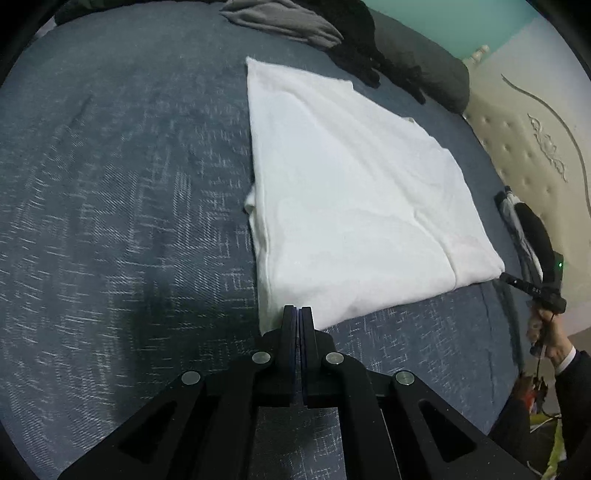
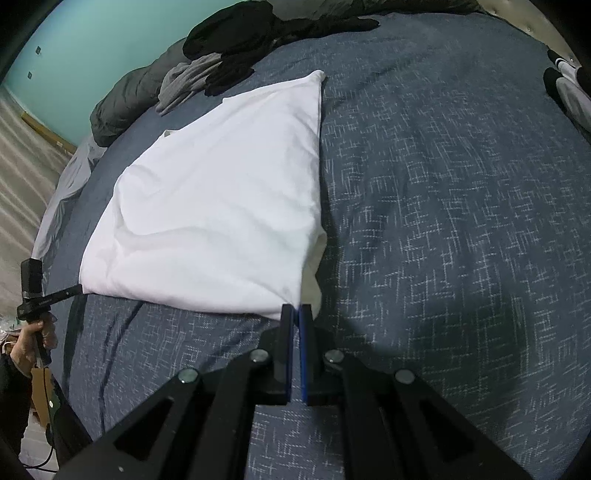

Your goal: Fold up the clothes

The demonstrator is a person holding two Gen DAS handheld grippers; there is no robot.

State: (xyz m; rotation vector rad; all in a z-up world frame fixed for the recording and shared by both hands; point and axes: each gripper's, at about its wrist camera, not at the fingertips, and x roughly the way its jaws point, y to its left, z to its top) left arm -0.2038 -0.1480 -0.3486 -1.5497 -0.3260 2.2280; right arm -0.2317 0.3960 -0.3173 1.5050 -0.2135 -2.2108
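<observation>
- A white garment [image 1: 354, 206] lies flat on the blue bed cover [image 1: 122, 192], already folded into a rough rectangle with layered edges showing along one side.
- The left hand-held gripper [image 1: 297, 314] sits at the garment's near left corner, jaws pressed together; whether a thin bit of cloth is pinched between them I cannot tell.
- The right hand-held gripper [image 2: 296, 312] is at the near right corner, jaws nearly closed with a thin slit between them; again I cannot tell if fabric is caught.
- With both grippers on the 2 near corners, this looks like the start of another fold, probably carrying the near edge toward the far edge.
- At the far side of the bed, a grey garment [image 1: 284, 18] and black clothes [image 2: 236, 40] lie in a loose heap, unfolded.
- So I judge 1 piece well along and several left.
</observation>
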